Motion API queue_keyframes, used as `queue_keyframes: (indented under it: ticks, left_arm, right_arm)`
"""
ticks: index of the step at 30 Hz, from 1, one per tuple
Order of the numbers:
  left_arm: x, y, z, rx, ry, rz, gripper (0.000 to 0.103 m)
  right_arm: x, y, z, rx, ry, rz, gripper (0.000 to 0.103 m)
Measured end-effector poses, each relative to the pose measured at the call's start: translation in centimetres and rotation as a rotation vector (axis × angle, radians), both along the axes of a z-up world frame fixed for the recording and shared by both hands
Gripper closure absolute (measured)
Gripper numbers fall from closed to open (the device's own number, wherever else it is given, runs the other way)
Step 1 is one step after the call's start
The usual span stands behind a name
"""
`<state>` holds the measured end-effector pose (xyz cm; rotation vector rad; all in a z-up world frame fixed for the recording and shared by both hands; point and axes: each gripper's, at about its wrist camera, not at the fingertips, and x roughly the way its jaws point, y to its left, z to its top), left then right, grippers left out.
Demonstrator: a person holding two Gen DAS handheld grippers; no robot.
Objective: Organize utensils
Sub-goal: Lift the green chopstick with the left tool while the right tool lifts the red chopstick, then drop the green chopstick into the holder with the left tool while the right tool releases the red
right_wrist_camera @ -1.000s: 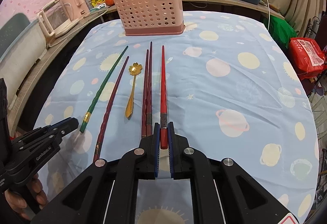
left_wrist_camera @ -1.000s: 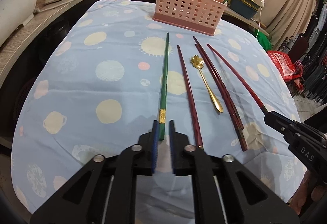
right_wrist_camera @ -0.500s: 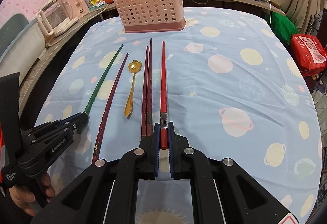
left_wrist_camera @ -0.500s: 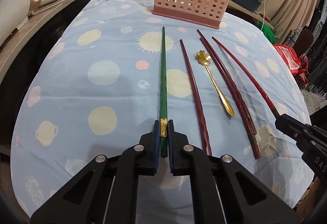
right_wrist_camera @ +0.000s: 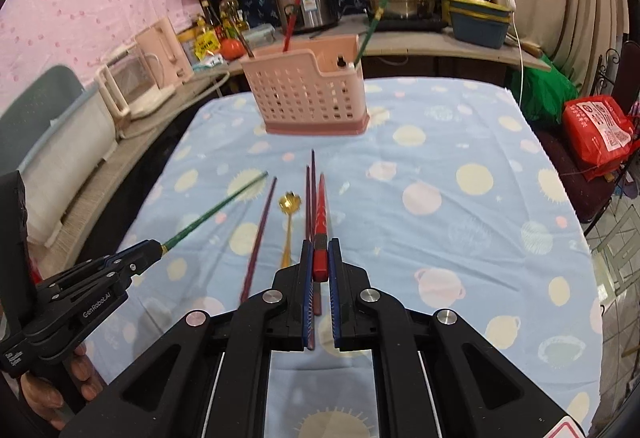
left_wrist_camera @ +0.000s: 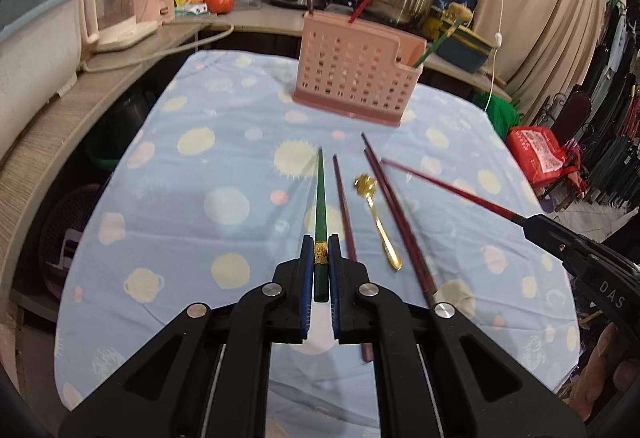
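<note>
Left wrist view: my left gripper [left_wrist_camera: 319, 262] is clamped on the green chopstick [left_wrist_camera: 320, 198], long axis pointing to 12 o'clock; the pink basket [left_wrist_camera: 352, 78] stands beyond (slightly toward 1 o'clock).

Right wrist view: my right gripper [right_wrist_camera: 319, 262] pinches the red chopstick [right_wrist_camera: 321, 214], aimed at 12 o'clock; the basket [right_wrist_camera: 304, 98] lies at 11 o'clock, neither hand clearly nearer.

On my right gripper [left_wrist_camera: 532, 224], seen at the right edge from my left wrist camera, white letters read "DAS". On my left gripper [right_wrist_camera: 154, 252], seen at the near left from my right wrist camera, white lettering reads "GenRobot.AI". Print on the far red bag [right_wrist_camera: 598, 128] is too small to read.
</note>
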<state>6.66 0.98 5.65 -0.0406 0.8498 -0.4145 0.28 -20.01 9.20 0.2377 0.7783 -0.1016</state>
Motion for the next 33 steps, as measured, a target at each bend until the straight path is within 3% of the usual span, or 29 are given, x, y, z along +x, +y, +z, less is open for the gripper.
queue_keyframes:
  ticks: [9,19,27,33]
  left_arm:
    - [0.6,-0.6,5.6,-0.018,-0.095,-0.002,0.096]
    - [3.3,-1.5,9.9,-0.03,-0.172,-0.003,0.096]
    - [6.8,-2.7,13.0,-0.046,-0.223,-0.012,0.096]
    - [10.5,-3.6,17.2,-0.066,-0.302,0.005,0.096]
  right_arm:
    - [0.2,-0.5,5.8,-0.032,-0.122,-0.006,0.096]
    - [2.3,-1.9,9.3,-0.039,-0.195,-0.013,0.096]
    - [5.7,-2.8,11.9,-0.044,-0.246,-0.006,0.096]
    - [9.5,-4.1,15.3,-0.014,-0.316,-0.003,0.096]
